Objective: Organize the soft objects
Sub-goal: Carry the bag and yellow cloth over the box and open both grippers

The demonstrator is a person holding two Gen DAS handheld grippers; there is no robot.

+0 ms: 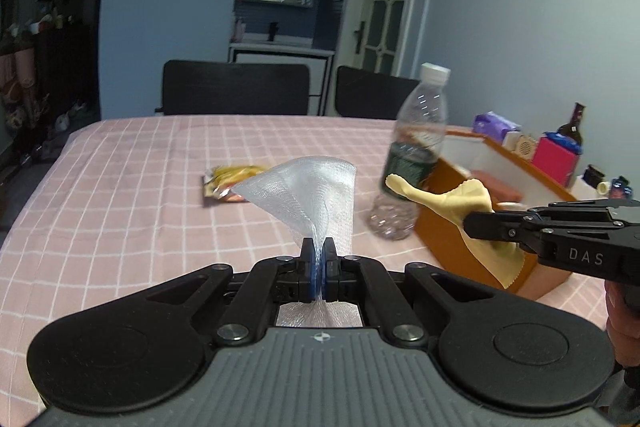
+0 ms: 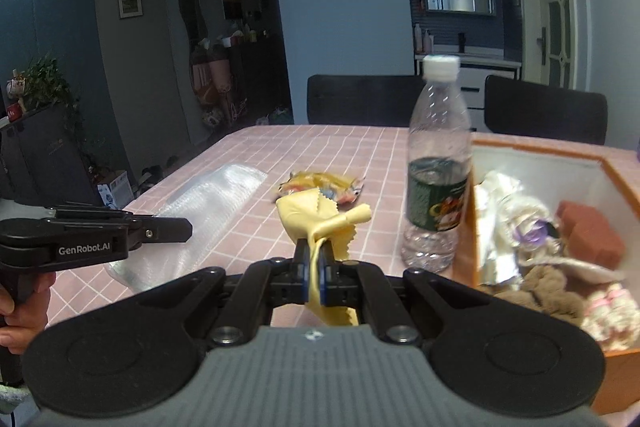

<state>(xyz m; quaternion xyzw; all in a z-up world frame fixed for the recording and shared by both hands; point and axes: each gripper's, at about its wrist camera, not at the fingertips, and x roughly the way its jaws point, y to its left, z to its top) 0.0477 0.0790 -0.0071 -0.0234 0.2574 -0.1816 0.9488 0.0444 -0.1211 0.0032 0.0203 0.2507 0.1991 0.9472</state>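
so both grippers clamped: left gripper (image 1: 319, 255) w/ clear mesh sheet (image 1: 310, 189), right gripper (image 2: 315, 261) w/ yellow pinked-edge cloth (image 2: 320, 217); orange-walled box (image 2: 608, 167) lies nearer the right.

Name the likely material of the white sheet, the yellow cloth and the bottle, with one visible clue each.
White sheet: likely plastic foam mesh; translucent, netted texture.
Yellow cloth: probably fine microfibre; matte, zigzag-cut edges, drapes limply.
Bottle: clear plastic; see-through ribbed walls, white screw cap.
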